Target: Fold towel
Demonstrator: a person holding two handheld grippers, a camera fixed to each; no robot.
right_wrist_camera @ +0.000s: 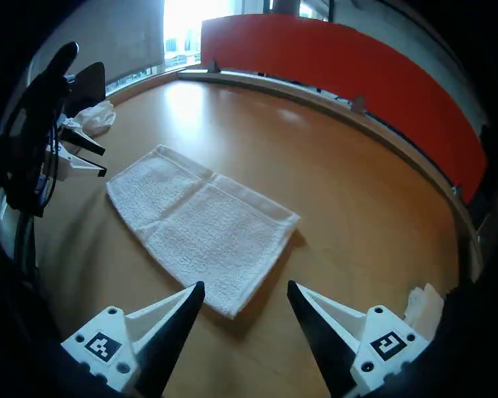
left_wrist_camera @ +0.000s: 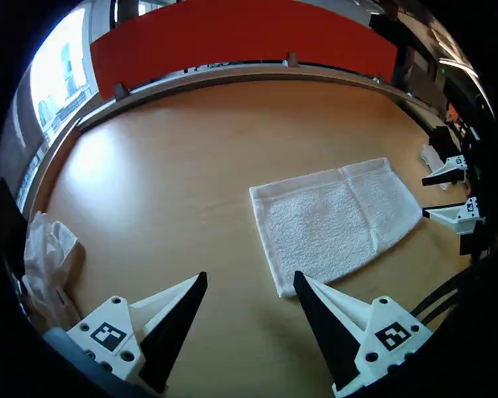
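Left gripper view, left to right: a crumpled white bundle (left_wrist_camera: 46,259) is sitting at the far left edge of the counter (left_wrist_camera: 169,172), well apart from the towel (left_wrist_camera: 335,219). The left gripper (left_wrist_camera: 249,274) is hovering low with its fingers (left_wrist_camera: 176,318) spread wide and gripping nothing; bare counter is showing in the gap. The towel is lying flat as a rectangle right of centre. Its near corner is sitting just beside the tip of the right-hand finger, and I cannot tell if they are touching. At the far right, the right gripper (left_wrist_camera: 423,197) is pointing in at the towel's far short edge, fingers apart and empty, with the lower tip right at that edge. A red panel (left_wrist_camera: 242,40) is running along the back of the counter. Right gripper view, left to right: the left gripper (right_wrist_camera: 105,163) is sitting at the far left, fingers apart, aiming at the towel's (right_wrist_camera: 199,222) left corner from just beside it. The towel is lying diagonally across the centre-left. Its near corner is reaching into the gap between the right gripper's (right_wrist_camera: 246,284) own fingers (right_wrist_camera: 166,331), closer to the left-hand tip. Those fingers are standing wide open and clamping nothing. A small white scrap (right_wrist_camera: 425,302) is lying at the right edge, near the right-hand finger and well apart from the towel.
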